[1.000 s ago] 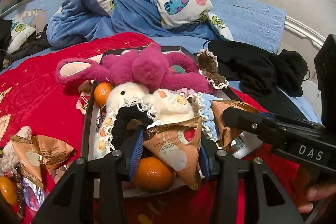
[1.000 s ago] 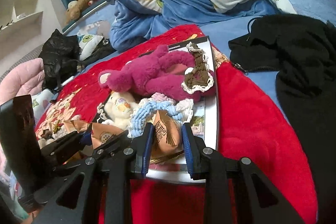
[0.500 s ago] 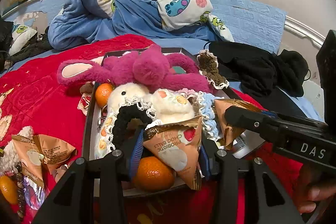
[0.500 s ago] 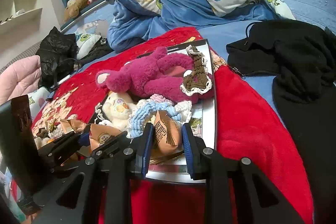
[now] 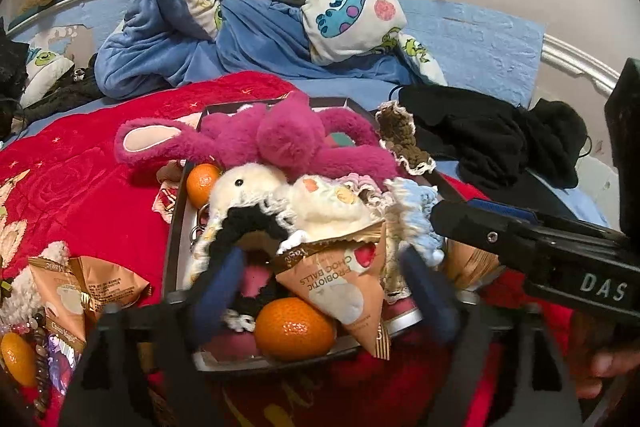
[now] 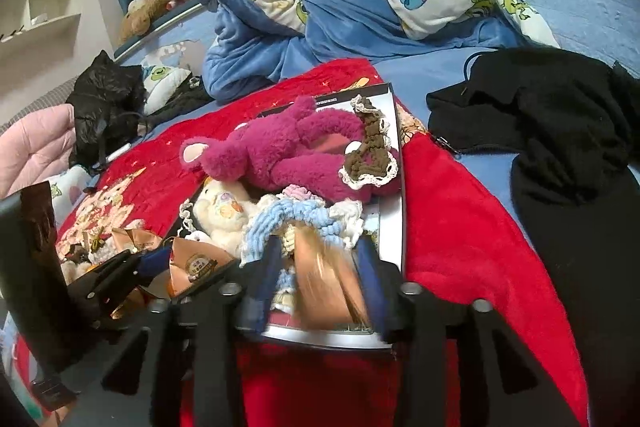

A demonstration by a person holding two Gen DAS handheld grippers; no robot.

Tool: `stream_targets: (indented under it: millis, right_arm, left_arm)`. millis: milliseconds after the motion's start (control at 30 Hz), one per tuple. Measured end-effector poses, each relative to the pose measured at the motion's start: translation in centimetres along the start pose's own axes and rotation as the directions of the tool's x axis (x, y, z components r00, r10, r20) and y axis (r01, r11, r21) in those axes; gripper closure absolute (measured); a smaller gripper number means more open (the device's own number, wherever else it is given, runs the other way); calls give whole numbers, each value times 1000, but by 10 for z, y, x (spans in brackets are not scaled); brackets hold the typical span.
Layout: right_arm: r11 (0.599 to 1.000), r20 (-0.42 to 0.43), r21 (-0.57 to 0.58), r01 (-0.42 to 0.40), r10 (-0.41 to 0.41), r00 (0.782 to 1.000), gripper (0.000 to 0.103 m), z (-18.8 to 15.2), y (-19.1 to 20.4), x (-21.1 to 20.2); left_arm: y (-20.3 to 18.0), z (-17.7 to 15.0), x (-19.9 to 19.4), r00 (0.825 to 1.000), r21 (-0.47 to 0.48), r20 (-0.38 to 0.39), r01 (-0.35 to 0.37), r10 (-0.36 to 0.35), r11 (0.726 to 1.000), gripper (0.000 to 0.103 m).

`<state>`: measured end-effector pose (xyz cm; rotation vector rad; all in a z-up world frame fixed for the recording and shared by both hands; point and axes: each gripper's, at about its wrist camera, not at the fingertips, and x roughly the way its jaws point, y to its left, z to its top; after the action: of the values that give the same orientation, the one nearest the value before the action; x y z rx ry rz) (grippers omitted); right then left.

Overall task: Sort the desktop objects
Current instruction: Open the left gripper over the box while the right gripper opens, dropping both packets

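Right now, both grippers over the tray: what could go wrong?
1. Left gripper has just been opening; the choc balls packet leans on an orange at the tray's near edge and could slide off.
2. Right gripper, also just opening, leaves its brown packet perched on the pile; it may tumble.

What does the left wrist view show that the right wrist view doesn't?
Left only: two oranges in the tray, the loose packets on the red blanket, and wall posters.
Right only: a pink sleeve, shelves, the tray's right rim.
Both: the pink plush, the black clothes, and both grippers, left and right, jaws just opening off their snack packets.
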<state>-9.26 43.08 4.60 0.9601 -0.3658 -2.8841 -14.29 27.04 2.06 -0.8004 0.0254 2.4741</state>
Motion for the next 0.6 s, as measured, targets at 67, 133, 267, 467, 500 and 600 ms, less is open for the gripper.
stream_targets:
  millis: [67,133,267,467,500,600]
  right_arm:
    - [1000,16,11,-7,7,1000,35,1,-2,-3]
    - [999,38,21,-24,23,999,23,3,-3,-8]
    - [999,83,27,19,-21,996,0,5,-4,-15]
    - [997,71,71,5,-10,997,0,7,-14,-14]
    - [997,69,78,-2,-4,998,0,7,-15,-14]
    - [996,69,90,-2,-4,998,0,8,-17,-15]
  left_arm:
    - [-1,0,-1,1000,4,6,1,-1,1000,0]
    - [-3,1,-2,1000,14,16,-11,11,1000,0]
    - [-6,0,-6,999,31,44,-31,29,999,0]
    - [-4,1,-8,998,31,50,-35,34,999,0]
    - [-4,1,-8,998,29,49,-36,34,999,0]
    - [-3,1,-6,999,27,40,-27,26,999,0]
